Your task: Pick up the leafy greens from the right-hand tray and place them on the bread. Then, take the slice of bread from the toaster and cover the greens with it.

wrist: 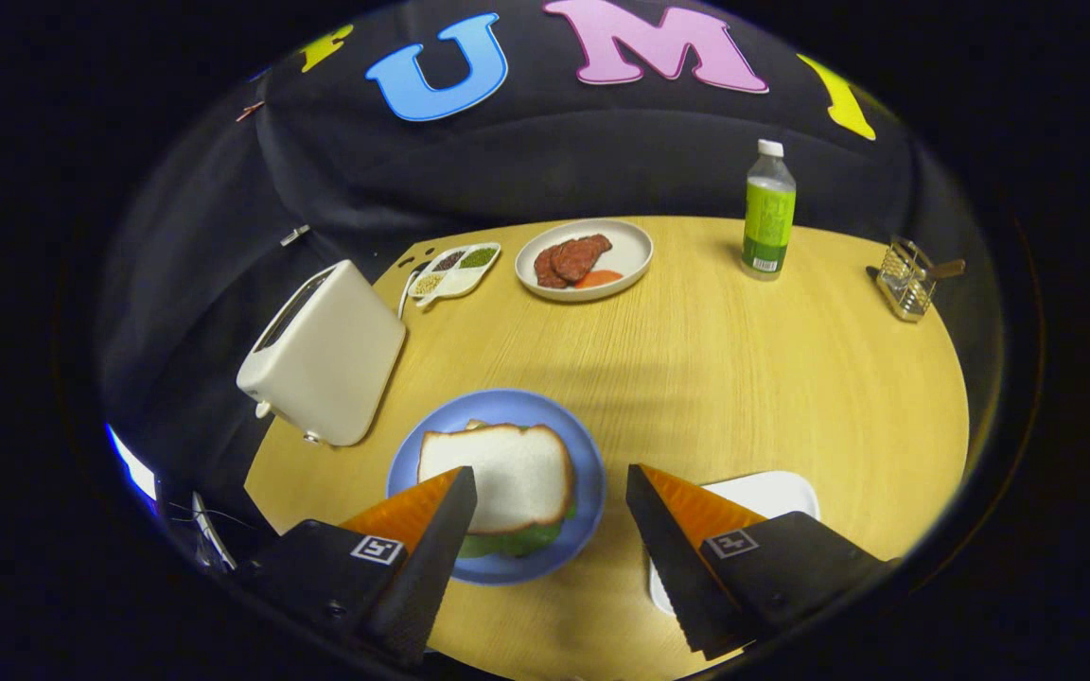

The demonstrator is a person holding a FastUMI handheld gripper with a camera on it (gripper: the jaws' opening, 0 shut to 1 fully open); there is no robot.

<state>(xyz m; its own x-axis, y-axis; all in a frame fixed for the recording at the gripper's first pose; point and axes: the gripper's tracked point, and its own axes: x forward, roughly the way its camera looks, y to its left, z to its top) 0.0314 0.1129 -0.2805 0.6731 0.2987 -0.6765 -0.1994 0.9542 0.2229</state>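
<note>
The gripper point(550, 482) hangs over the near edge of the table with its two fingers spread wide and nothing between them, which suits a hand that has let go of its load.

Just ahead of the left finger lies the round blue plate point(498, 492). On it a white slice of bread point(507, 468) rests flat over the leafy greens point(517, 541), whose green edge peeps out at the near side. Judging by this, both steps of the task look done.

Behind the right finger sits the white rectangular tray point(772, 492), bare where it can be seen.

To the left stands the white plastic toaster point(323, 355); its slot is too dark to read.

Farther off are a white plate of red meat slices point(585, 258), a small white divided dish of seeds point(455, 270), a green-labelled bottle point(769, 210) and, far right, a wire rack point(906, 279).
</note>
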